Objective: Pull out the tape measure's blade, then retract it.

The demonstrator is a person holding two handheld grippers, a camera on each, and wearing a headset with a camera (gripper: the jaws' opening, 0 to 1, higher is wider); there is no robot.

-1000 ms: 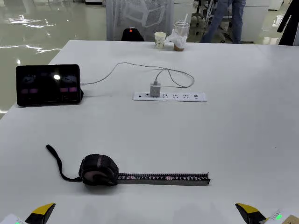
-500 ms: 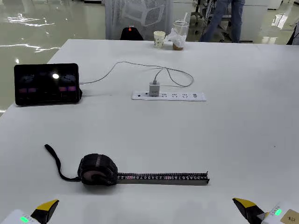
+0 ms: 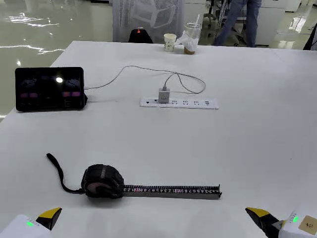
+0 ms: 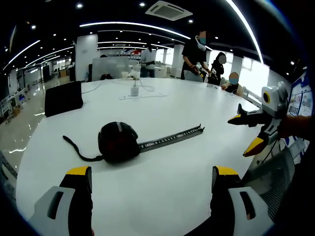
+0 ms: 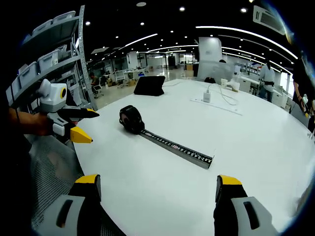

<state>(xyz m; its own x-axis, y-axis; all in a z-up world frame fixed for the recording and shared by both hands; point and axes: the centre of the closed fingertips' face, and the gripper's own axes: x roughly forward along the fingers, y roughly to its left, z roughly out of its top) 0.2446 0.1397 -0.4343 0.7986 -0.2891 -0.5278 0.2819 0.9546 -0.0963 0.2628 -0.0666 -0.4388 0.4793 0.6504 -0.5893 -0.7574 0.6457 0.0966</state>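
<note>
Left gripper [image 4: 150, 172]: fingers spread, empty, hovering nearer than the tape measure [image 3: 103, 181], off its strap [image 3: 57, 171] side. Tape measure lies on the worktop [image 3: 198, 144], untouched; blade [image 3: 171, 191] drawn out rightward, flat. Right gripper [image 5: 157, 179]: fingers spread, empty, nearer than the tape measure, past the blade's tip.

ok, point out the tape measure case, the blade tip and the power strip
tape measure case [image 3: 103, 181], head view, middle of the black housing.
blade tip [image 3: 219, 192], head view, far end of the pulled-out blade.
power strip [image 3: 193, 102], head view, right half of the white body.
</note>
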